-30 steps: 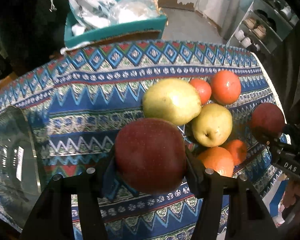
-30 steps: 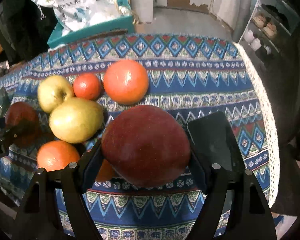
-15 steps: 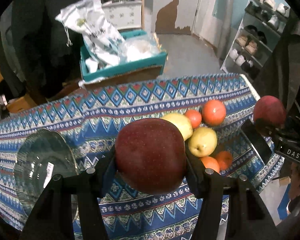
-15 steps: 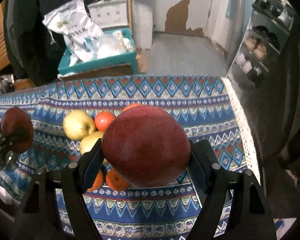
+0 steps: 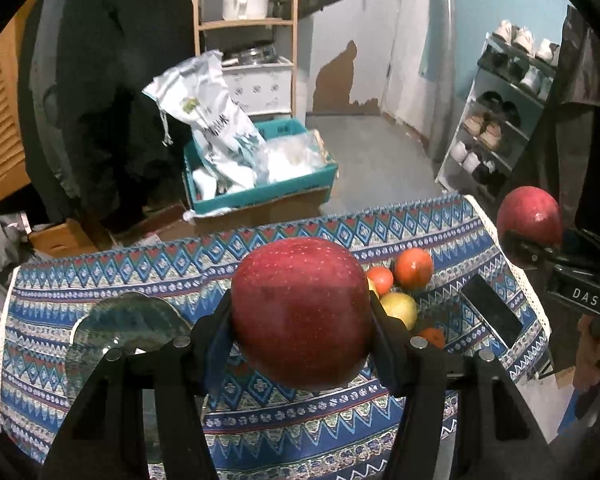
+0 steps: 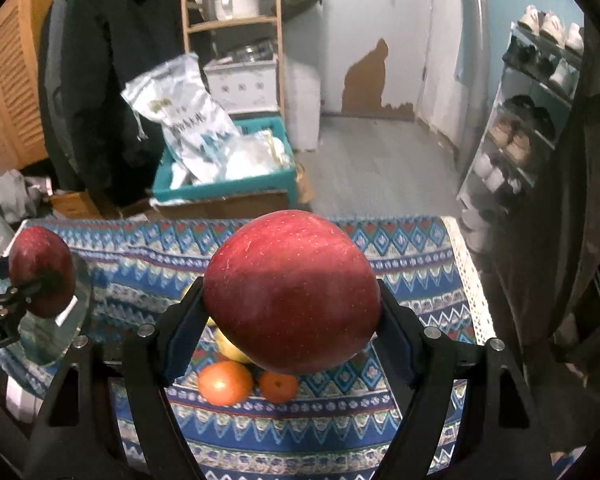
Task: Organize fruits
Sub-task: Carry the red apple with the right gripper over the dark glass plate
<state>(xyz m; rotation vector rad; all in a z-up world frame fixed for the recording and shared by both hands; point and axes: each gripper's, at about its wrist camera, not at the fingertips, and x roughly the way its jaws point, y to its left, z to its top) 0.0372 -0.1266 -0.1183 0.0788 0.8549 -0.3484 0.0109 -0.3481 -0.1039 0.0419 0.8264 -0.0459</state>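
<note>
Claws (image 5: 300, 316) (image 6: 292, 300) each clamp a speckled red apple (image 5: 302, 312).

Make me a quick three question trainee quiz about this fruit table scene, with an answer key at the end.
1. True or false: each gripper holds a red apple.
2. Which dish sits on the patterned cloth? A) glass bowl B) wicker basket C) metal tray
3. Fill in: the dark flat slab lies to the ____ of the fruit pile in the left wrist view.

Key
1. True: left gripper clamps the left apple; right gripper clamps the right apple.
2. A, the glass bowl on the cloth.
3. Right: slab, pile.
</note>
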